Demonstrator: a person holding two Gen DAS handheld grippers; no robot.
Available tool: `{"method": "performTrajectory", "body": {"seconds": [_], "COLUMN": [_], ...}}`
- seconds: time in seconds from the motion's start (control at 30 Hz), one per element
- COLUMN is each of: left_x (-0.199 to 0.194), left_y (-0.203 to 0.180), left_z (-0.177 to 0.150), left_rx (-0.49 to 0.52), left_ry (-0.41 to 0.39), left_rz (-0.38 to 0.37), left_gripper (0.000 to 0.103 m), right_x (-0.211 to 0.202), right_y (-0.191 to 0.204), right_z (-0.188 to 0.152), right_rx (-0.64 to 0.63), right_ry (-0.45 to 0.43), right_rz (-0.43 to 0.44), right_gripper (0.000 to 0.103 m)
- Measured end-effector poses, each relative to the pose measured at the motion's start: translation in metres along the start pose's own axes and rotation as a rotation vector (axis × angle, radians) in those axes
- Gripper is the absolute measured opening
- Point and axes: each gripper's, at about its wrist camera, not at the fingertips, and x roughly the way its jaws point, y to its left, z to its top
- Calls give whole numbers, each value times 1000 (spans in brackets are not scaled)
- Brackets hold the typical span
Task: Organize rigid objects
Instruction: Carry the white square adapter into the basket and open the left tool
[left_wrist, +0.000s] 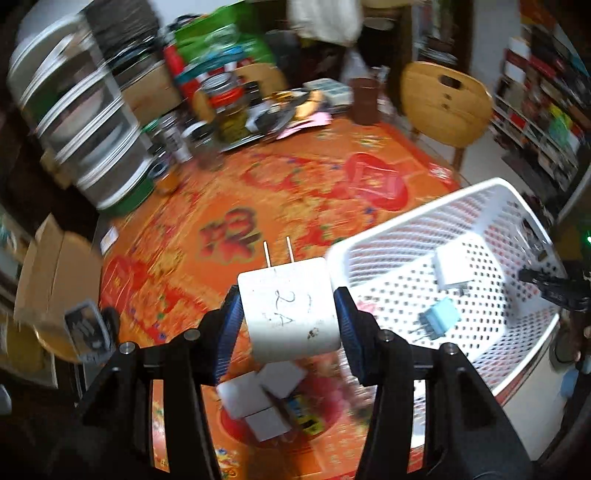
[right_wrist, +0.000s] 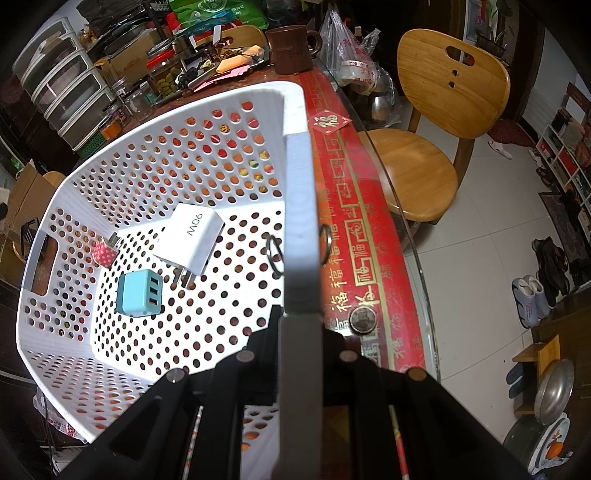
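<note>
- Your left gripper (left_wrist: 288, 317) has its blue pads clamped on both sides of a white charger (left_wrist: 291, 310), prongs pointing away from you, handwriting on its top face; it hangs clear above the table, just beside the white perforated basket (left_wrist: 495, 199).
- Your right gripper (right_wrist: 299, 317) is pinched shut on the basket's rim, one finger inside the wall, one outside.
- Step in hand, as I judge it: carrying this charger across to the basket; next you swing it over the near rim, lower it inside, then part the jaws.
- Already in the basket: a white 90W charger (right_wrist: 192, 236), a light-blue three-port USB charger (right_wrist: 139, 293), a small pink dotted plug (right_wrist: 104, 252).
- More white adapters (left_wrist: 262, 402) lie on the cloth below your left jaws.
- The surface is a round table with a red-and-orange patterned cloth (left_wrist: 295, 192); clutter, stacked plastic drawers (left_wrist: 77, 122), a brown mug (right_wrist: 291, 48) at the far side; wooden chairs (right_wrist: 443, 88) and shelves beyond.
</note>
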Motion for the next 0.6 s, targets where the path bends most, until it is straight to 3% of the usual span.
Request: {"method": "performTrajectory", "body": {"seconds": [0.3, 0.6], "left_x": [21, 99], "left_y": [-115, -172], "left_z": [16, 14], "left_rx": [206, 333], "left_ry": [21, 175], "left_rz": [17, 29], "left_gripper": [47, 47], "right_x": [0, 0], "right_y": [1, 1], "right_z": [0, 0], "right_rx": [-3, -3], "right_ry": [1, 1], "right_rz": [1, 2], "right_gripper": [13, 13]}}
